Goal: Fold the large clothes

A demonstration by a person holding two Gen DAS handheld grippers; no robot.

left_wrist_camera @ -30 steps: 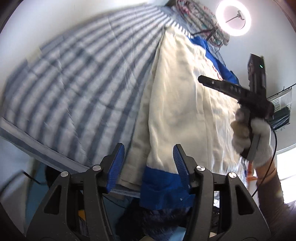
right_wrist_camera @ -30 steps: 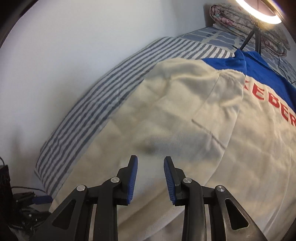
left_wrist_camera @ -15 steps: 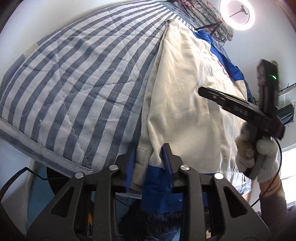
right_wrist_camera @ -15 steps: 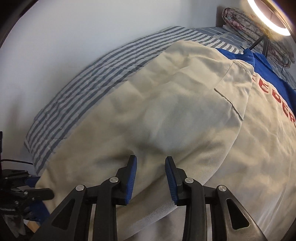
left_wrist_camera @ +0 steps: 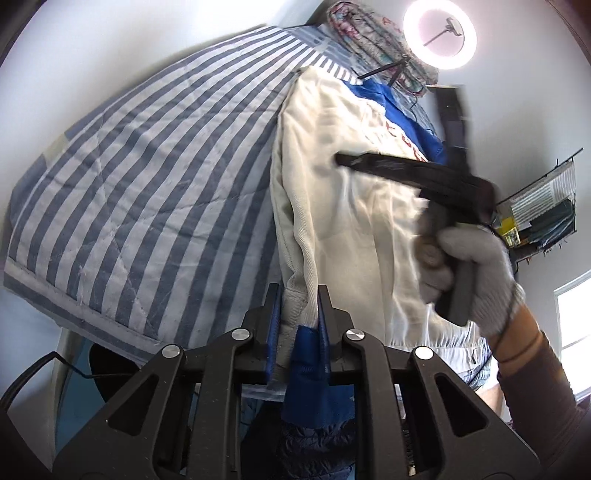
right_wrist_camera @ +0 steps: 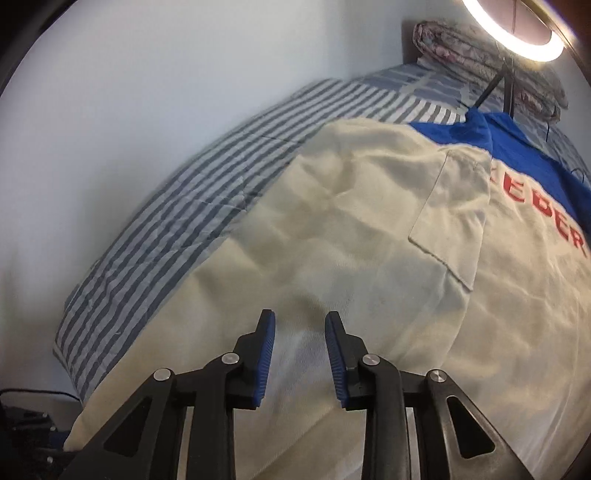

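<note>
Our left gripper (left_wrist_camera: 295, 308) has its jaws clenched on the jacket (left_wrist_camera: 354, 236) at the cuff end of the folded-in sleeve, where ribbed cream cloth meets the blue band, at the jacket's near edge over the foot of the bed (left_wrist_camera: 140, 177). Our right gripper (right_wrist_camera: 300, 354) hangs just above the cream sleeve panel with jaws released and nothing between them.

We judge the main risk to be the thick cuff slipping out if we pull while only one side is held; the sleeve would then drop back and undo the fold. If the right jaws bite too deep, they could catch the body layer beneath the sleeve, or the quilt under the jacket, and drag the whole garment askew. The blur on the right gripper in the left view suggests fast motion, which could overshoot.

Counted: one jacket, cream with blue collar and red lettering; one striped quilt on the bed; one rolled floral blanket (right_wrist_camera: 491, 62) beyond the jacket's collar; one ring light (left_wrist_camera: 439, 35) above that; two grippers
</note>
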